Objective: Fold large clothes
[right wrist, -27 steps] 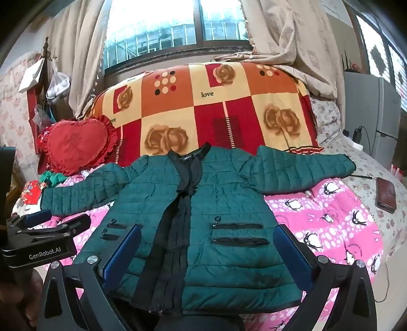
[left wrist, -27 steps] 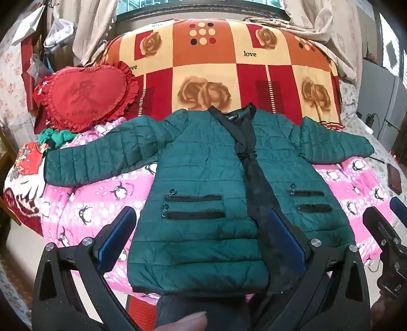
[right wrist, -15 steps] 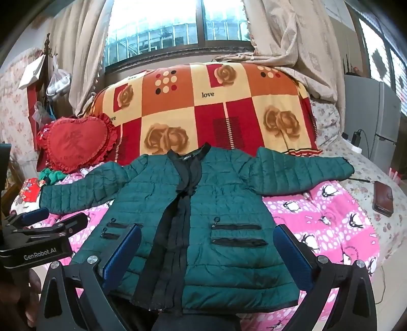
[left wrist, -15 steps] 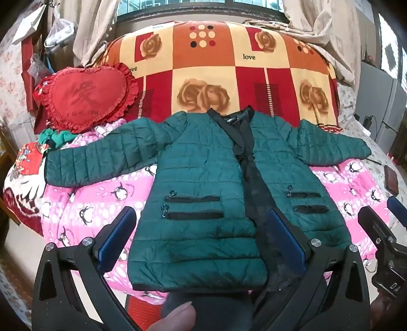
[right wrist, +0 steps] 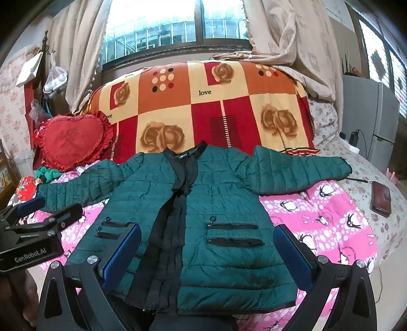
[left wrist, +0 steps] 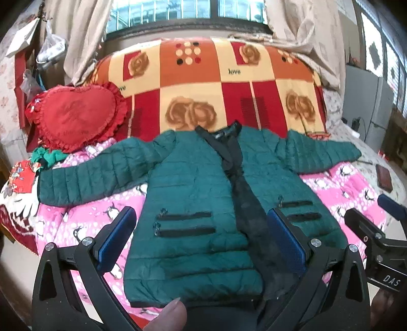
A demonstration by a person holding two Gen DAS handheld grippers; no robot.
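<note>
I see a bed (right wrist: 361, 257) under a pink penguin sheet, patchwork rose blanket (right wrist: 203, 107) heaped behind. Daylit barred window (right wrist: 175, 23), beige curtains (right wrist: 292, 43) both sides, floral wallpaper (right wrist: 10, 107) left, grey cabinet (right wrist: 368, 101) right.

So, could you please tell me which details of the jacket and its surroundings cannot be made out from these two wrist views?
- Green jacket hem: in both views the bottom edge and gripper frames cut off its middle.
- Collar label: too small to read, both views.
- Left sleeve cuff: right wrist view, hidden behind the left gripper.
- Characters on the heart cushion: blurred, left wrist view.
- Jacket's back: hidden, lying against the pink penguin blanket.
</note>
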